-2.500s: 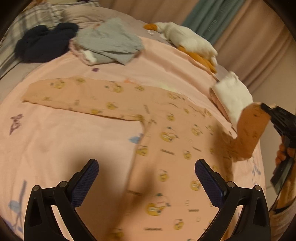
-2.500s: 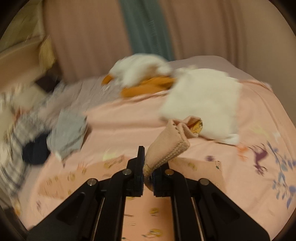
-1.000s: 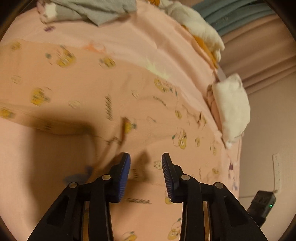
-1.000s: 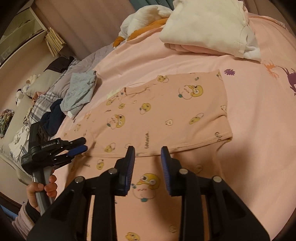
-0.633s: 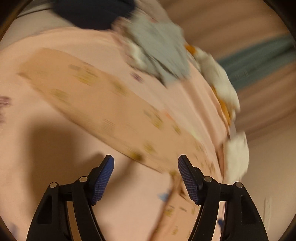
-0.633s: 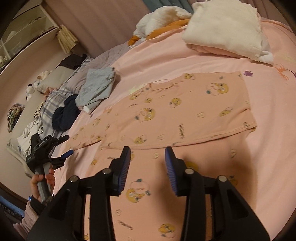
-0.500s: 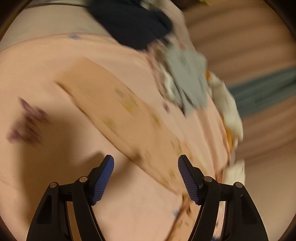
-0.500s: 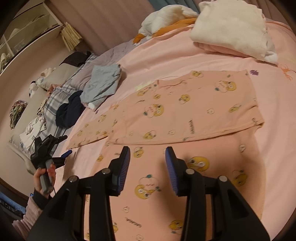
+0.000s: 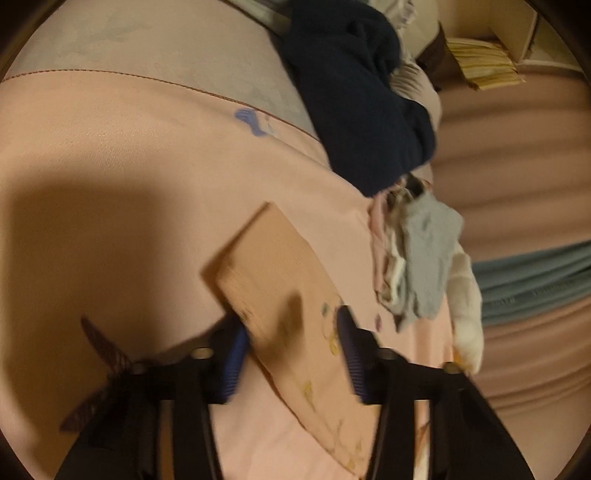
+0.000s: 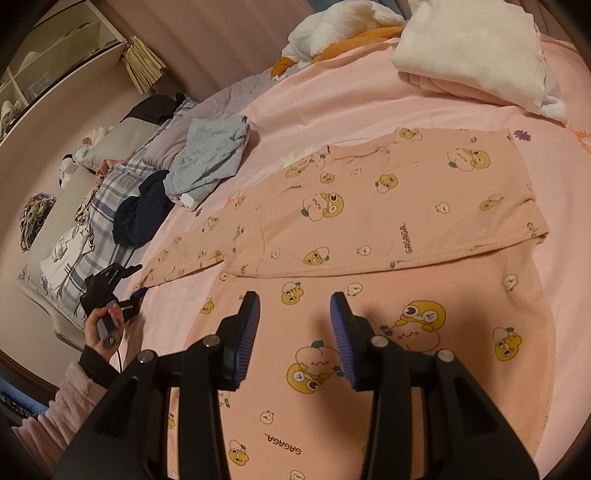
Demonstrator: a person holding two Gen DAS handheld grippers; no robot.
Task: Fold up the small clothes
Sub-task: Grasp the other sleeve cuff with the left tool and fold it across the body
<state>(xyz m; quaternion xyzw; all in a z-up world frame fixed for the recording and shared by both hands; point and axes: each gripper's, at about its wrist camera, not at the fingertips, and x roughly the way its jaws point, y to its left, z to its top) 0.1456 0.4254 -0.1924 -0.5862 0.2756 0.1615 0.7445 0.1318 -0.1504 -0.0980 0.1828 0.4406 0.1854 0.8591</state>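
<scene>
A small peach long-sleeved top with yellow cartoon prints lies flat on the pink bed sheet. Its right sleeve is folded across the chest. Its left sleeve stretches out towards the bed's left side. My left gripper is open, its jaws either side of that sleeve's cuff end; it also shows in the right wrist view. My right gripper is open and empty above the top's lower body.
A grey garment and a dark navy one lie by the pillows at the left. A folded white and pink stack and a white plush toy sit at the far side.
My left gripper has swung left along the outstretched sleeve to its cuff and narrowed around it. My right gripper has drawn back from the folded sleeve and stayed open.
</scene>
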